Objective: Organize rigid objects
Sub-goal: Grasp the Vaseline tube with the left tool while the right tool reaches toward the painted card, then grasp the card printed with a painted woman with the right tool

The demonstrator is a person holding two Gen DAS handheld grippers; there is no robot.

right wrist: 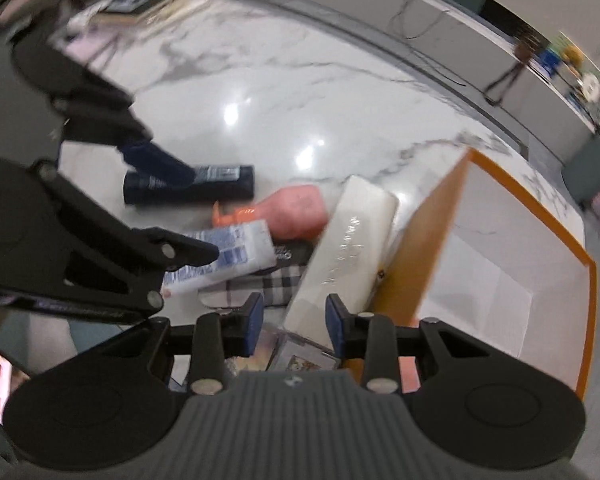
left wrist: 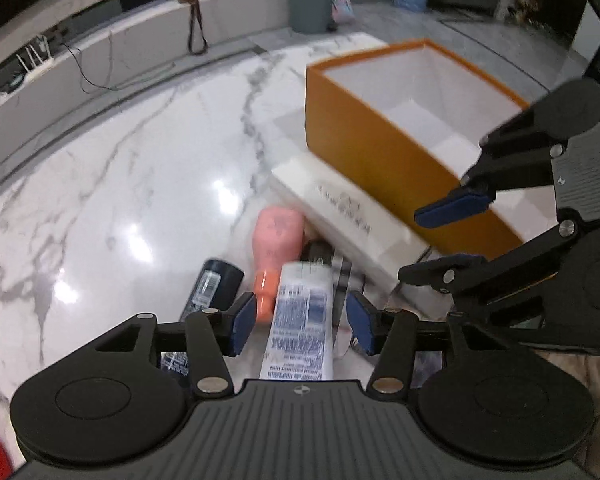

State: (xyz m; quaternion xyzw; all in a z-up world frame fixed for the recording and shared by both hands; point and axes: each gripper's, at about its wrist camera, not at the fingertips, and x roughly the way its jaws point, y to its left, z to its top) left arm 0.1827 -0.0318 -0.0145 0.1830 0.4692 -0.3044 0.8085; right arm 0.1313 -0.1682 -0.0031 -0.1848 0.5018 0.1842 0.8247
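The orange box (left wrist: 380, 152) on the worktop (left wrist: 140, 184) looks empty. The things lie beside it. The left claw (left wrist: 300, 320) is wide around a white tube (left wrist: 300, 320), not squeezing. The right claw (right wrist: 294, 320) is narrow and empty.

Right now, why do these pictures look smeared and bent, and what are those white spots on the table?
Left view: wide lens curves the table; the spots are lamp glare. Right view: more blurred, orange box and white box smeared, same glare.

A white tube (left wrist: 298, 320), pink bottle (left wrist: 276, 236) and dark bottle (left wrist: 212, 288) lie beside the open orange box (left wrist: 384, 152).
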